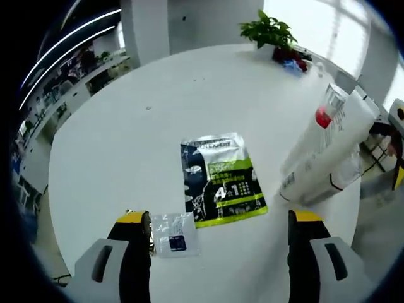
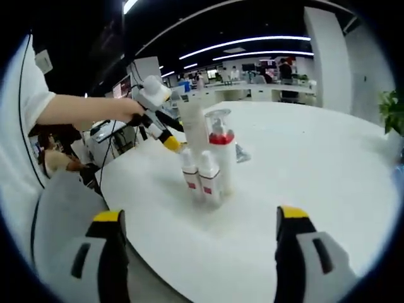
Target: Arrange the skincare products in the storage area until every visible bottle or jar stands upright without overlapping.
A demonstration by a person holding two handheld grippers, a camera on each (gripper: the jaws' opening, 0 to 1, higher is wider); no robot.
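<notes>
We see the skincare bottles clustered near the table edge: in the right gripper view a tall white tube (image 2: 192, 129), a clear pump bottle with a red insert (image 2: 219, 142) and two small white bottles (image 2: 201, 177) with red labels stand upright, touching or just beside one another; label text too small to read. In the left gripper view the same cluster (image 1: 328, 148) leans from lens distortion and the bottles overlap, so we can't separate them there. A green and black sachet (image 1: 221, 180) lies flat mid-table, print mostly illegible. A small clear packet (image 1: 174, 233) lies just beside the left gripper's (image 1: 221, 243) left jaw, and that jaw partly hides something shiny that we can't identify.

Left gripper jaws are spread wide, nothing between them. Right gripper (image 2: 199, 249) likewise wide apart and empty, hovering short of the bottles. In the right gripper view the left gripper appears behind the cluster, in a person's hand (image 2: 129, 108); its tip is partly hidden by the tube.

Round white table (image 1: 126, 126), potted plant (image 1: 268, 28) at the far edge, red and blue items beside it unclear. Open-plan office with ceiling light strips, desks, distant people blurred
</notes>
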